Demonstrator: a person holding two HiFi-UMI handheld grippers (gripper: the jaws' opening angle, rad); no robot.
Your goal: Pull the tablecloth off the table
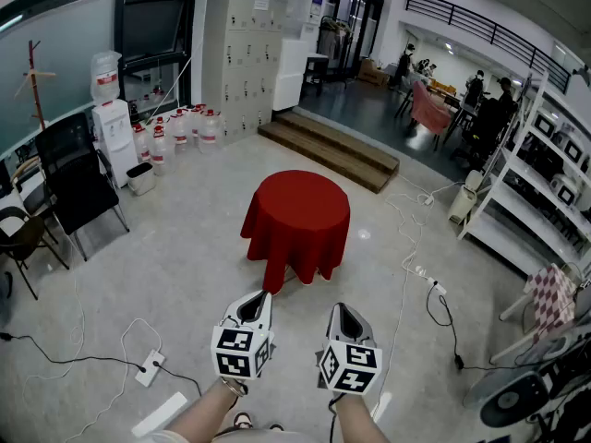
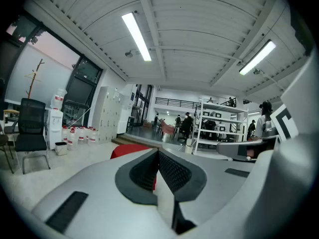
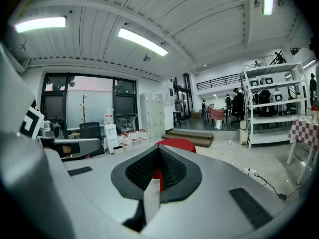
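A red tablecloth (image 1: 297, 220) covers a small round table in the middle of the floor and hangs down all round, hiding the table. It also shows as a red patch beyond the jaws in the left gripper view (image 2: 127, 151) and the right gripper view (image 3: 182, 144). My left gripper (image 1: 261, 295) and right gripper (image 1: 338, 308) are side by side in the head view, pointing at the table from a short way off, near its hanging edge. Both are shut with nothing between the pads, as each gripper's own view shows (image 2: 158, 151) (image 3: 159, 148).
Wooden steps (image 1: 328, 148) lie behind the table. White shelving (image 1: 531, 201) stands at the right, black chairs (image 1: 78, 187) and a water dispenser (image 1: 113, 127) at the left. Cables and a power strip (image 1: 148, 367) lie on the floor by my left; another cable (image 1: 416, 266) runs at the right.
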